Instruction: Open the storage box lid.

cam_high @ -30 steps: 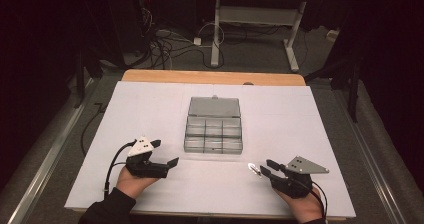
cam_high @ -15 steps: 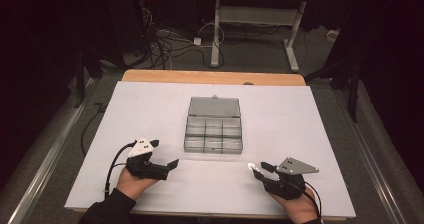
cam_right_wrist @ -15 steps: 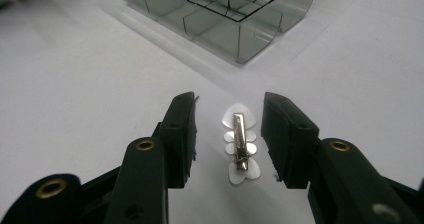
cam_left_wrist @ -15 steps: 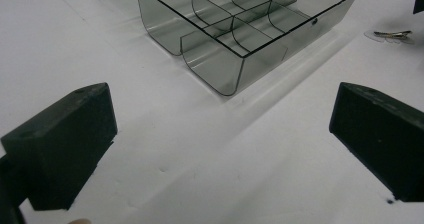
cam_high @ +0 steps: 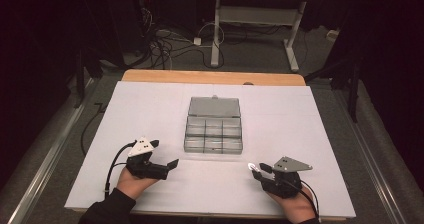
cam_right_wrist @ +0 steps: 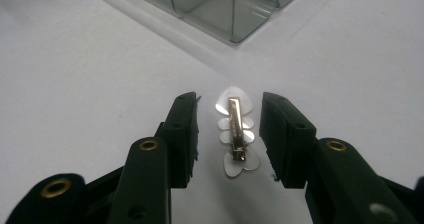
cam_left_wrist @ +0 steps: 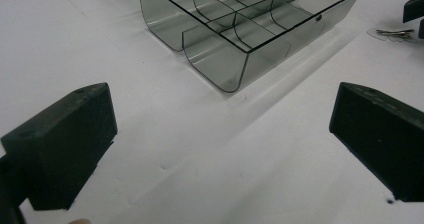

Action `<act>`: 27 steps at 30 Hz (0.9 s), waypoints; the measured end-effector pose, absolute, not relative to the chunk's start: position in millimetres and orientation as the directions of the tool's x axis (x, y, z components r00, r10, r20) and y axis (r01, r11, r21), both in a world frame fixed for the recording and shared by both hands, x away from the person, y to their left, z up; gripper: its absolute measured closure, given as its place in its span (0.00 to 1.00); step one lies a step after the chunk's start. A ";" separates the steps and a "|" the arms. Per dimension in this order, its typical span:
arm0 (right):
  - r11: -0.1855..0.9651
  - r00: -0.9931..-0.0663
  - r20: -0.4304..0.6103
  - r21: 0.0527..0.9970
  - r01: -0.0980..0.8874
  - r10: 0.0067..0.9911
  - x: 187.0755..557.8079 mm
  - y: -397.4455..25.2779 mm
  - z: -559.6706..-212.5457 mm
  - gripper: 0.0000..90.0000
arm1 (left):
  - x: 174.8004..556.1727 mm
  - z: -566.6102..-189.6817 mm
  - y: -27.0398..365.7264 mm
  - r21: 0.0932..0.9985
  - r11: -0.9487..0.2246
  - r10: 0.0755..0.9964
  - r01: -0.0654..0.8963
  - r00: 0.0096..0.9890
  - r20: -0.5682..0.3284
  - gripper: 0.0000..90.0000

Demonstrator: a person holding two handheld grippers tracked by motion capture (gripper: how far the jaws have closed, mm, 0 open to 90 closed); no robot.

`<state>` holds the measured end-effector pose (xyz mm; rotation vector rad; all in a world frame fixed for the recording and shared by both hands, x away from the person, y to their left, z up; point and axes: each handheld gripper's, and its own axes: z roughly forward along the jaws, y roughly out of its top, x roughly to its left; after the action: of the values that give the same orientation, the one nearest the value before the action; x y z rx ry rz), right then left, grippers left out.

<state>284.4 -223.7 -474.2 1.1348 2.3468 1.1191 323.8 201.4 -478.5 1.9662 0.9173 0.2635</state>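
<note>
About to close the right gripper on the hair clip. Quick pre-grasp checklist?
1. Hair clip between the jaws of the right gripper: ok, one jaw on each side.
2. Jaws clear of the clip: ok, a gap shows on both sides.
3. Clip lying flat on the white table: ok, metal bar facing up.
4. Jaws low enough to catch so thin a clip: cannot tell.
5. Organizer box open: ok, lid folded back; the compartments in view hold nothing.
6. Left gripper out of the way: ok, open, apart from box and clip.
</note>
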 end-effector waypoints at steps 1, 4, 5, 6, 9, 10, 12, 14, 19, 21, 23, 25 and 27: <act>0.373 -0.630 0.068 0.755 0.539 0.774 285.2 -224.6 -473.8 0.67 | 323.9 -478.6 201.4 0.814 -0.300 0.692 0.497 0.701 -0.172 0.00; 0.366 -0.619 0.066 0.756 0.543 0.783 286.6 -226.5 -473.0 0.69 | 324.1 -478.9 200.9 0.814 -0.303 0.688 0.496 0.705 -0.174 0.00; 0.361 -0.614 0.068 0.756 0.546 0.787 286.9 -227.1 -472.9 0.71 | 324.2 -479.0 200.9 0.813 -0.304 0.687 0.496 0.705 -0.173 0.00; 0.361 -0.611 0.065 0.755 0.547 0.789 287.5 -227.9 -472.7 0.72 | 324.3 -479.0 201.0 0.813 -0.304 0.688 0.496 0.705 -0.173 0.00; 0.353 -0.599 0.071 0.751 0.558 0.798 288.3 -229.5 -472.6 0.73 | 324.7 -478.9 201.8 0.811 -0.303 0.687 0.500 0.704 -0.177 0.00; 0.349 -0.600 0.078 0.750 0.562 0.796 288.8 -230.2 -472.9 0.72 | 324.8 -478.7 202.4 0.813 -0.301 0.687 0.499 0.704 -0.178 0.00; 0.337 -0.598 0.095 0.750 0.569 0.796 289.1 -231.4 -472.9 0.73 | 324.7 -478.2 203.2 0.813 -0.298 0.689 0.500 0.702 -0.178 0.00; 0.336 -0.603 0.099 0.754 0.565 0.791 289.1 -232.2 -472.4 0.76 | 324.7 -478.3 203.2 0.814 -0.298 0.689 0.499 0.702 -0.179 0.00; 0.348 -0.621 0.100 0.754 0.557 0.777 288.7 -232.5 -471.8 0.85 | 324.8 -478.9 202.3 0.811 -0.306 0.681 0.499 0.710 -0.180 0.00; 0.354 -0.627 0.105 0.748 0.562 0.772 289.2 -232.0 -472.3 0.87 | 324.7 -478.7 202.5 0.812 -0.304 0.681 0.498 0.710 -0.180 0.00; 0.366 -0.635 0.098 0.747 0.556 0.766 289.8 -231.2 -473.0 0.87 | 324.6 -478.5 202.8 0.813 -0.302 0.682 0.499 0.708 -0.181 0.00; 0.376 -0.641 0.093 0.743 0.554 0.762 289.7 -230.1 -473.5 0.88 | 324.6 -478.5 202.8 0.813 -0.301 0.683 0.499 0.708 -0.181 0.00; 0.388 -0.648 0.086 0.738 0.551 0.756 290.0 -229.2 -474.4 0.89 | 324.5 -478.5 202.8 0.814 -0.301 0.683 0.498 0.708 -0.180 0.00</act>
<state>290.0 -229.2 -474.4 1.1527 2.3851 1.1149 324.5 202.8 -478.5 1.9679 0.9070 0.2468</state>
